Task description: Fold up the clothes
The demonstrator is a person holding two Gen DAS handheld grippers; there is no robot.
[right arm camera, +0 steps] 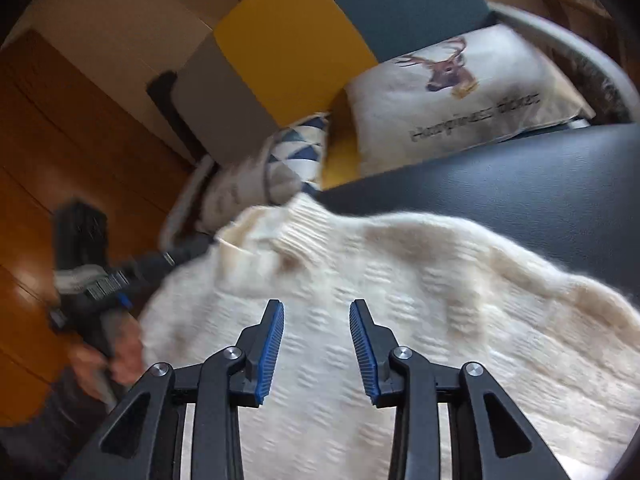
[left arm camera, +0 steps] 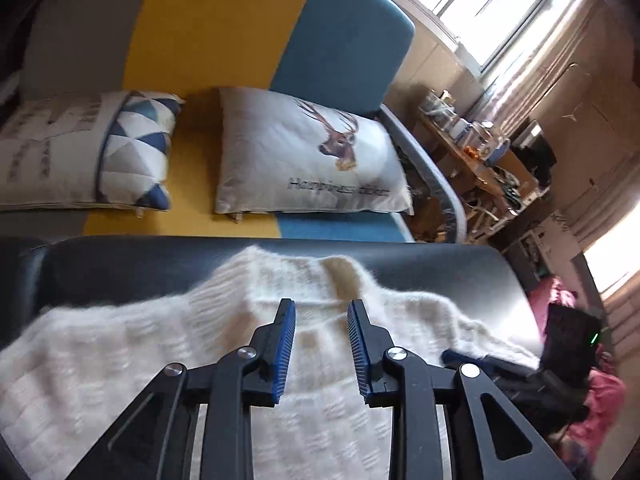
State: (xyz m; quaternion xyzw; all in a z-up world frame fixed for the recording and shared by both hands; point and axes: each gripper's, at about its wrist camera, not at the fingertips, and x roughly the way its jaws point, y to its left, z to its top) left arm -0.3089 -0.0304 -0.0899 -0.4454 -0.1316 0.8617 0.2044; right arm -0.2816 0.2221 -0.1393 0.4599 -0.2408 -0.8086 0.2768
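A cream knitted sweater (left arm camera: 160, 344) lies spread on a dark padded bench (left arm camera: 120, 264), its ribbed collar (left arm camera: 296, 268) toward the far edge. My left gripper (left arm camera: 321, 308) is open and empty just above the sweater near the collar. My right gripper (right arm camera: 317, 308) is open and empty above the sweater's body (right arm camera: 440, 300). The left gripper's body (right arm camera: 104, 280) and the hand holding it show at the left of the right wrist view. The right gripper's body (left arm camera: 516, 368) shows at the right of the left wrist view.
Behind the bench (right arm camera: 520, 168) is a grey, yellow and blue sofa (left arm camera: 224, 40) with a deer-print cushion (left arm camera: 312, 160) and a triangle-pattern cushion (left arm camera: 132, 148). A cluttered table (left arm camera: 472, 148) stands by the window. Pink cloth (left arm camera: 592, 400) lies at the right. Wooden floor (right arm camera: 60, 160) lies at the left.
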